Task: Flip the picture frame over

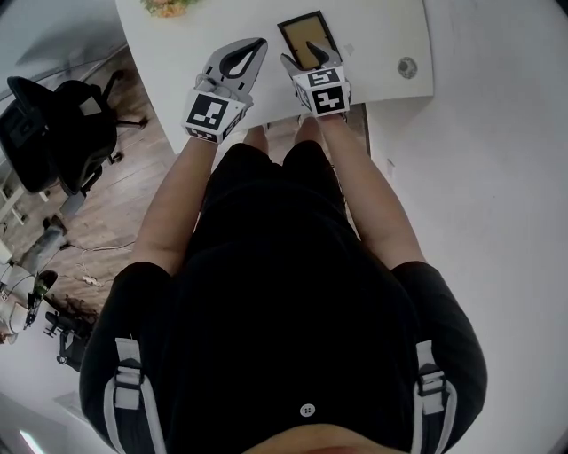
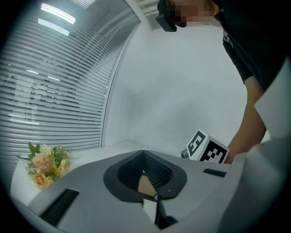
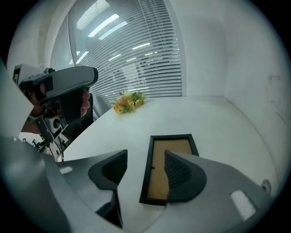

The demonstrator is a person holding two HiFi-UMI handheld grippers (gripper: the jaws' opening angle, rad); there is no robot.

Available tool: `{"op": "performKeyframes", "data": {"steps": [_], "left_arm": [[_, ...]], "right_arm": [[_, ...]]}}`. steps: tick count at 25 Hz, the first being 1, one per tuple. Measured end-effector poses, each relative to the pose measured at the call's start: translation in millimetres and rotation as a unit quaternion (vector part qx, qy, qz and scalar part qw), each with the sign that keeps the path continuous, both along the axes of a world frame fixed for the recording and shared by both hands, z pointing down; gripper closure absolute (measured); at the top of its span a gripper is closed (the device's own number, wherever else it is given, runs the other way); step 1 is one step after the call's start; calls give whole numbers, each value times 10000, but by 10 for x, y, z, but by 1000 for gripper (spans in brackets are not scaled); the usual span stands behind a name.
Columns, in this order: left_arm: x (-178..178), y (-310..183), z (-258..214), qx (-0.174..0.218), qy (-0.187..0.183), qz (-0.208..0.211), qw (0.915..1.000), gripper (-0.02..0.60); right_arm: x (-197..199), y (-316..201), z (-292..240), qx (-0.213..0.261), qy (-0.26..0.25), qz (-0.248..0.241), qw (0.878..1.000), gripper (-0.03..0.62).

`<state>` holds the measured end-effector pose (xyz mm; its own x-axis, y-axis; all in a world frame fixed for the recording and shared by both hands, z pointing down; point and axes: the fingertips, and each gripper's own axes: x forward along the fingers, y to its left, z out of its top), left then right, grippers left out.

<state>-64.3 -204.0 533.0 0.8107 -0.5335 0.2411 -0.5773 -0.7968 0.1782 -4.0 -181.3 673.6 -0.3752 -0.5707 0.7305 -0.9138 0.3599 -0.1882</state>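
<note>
The picture frame [image 1: 306, 34] lies flat on the white table [image 1: 177, 62], black border around a brown backing board that faces up. In the right gripper view the frame [image 3: 170, 157] runs away from me between the jaws. My right gripper [image 1: 311, 58] hovers over its near end, open; one jaw stands left of the frame, the other over its right side, neither pad pressing on it [image 3: 145, 154]. My left gripper [image 1: 256, 44] hangs to the left of the frame, its tips together with nothing held [image 2: 143, 154].
A small flower bouquet [image 1: 169, 7] [image 3: 127, 100] lies at the table's far left. A round cable grommet [image 1: 406, 66] sits right of the frame. The table's near edge runs just under both grippers. A black office chair [image 1: 62, 124] stands on the wooden floor, left.
</note>
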Motion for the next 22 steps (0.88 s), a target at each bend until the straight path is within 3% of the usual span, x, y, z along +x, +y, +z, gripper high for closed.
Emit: {"op": "performKeyframes", "data": {"steps": [8, 19, 22], "left_arm": [[114, 13, 174, -56, -65, 203, 9998, 575], [40, 70, 258, -234, 21, 147, 9996, 575], [16, 69, 271, -276, 36, 147, 9995, 575]], "right_arm": [[-1, 27, 282, -156, 340, 2, 9993, 395], [-66, 3, 395, -139, 712, -87, 9973, 500], [-57, 4, 413, -135, 835, -109, 9964, 503]]}}
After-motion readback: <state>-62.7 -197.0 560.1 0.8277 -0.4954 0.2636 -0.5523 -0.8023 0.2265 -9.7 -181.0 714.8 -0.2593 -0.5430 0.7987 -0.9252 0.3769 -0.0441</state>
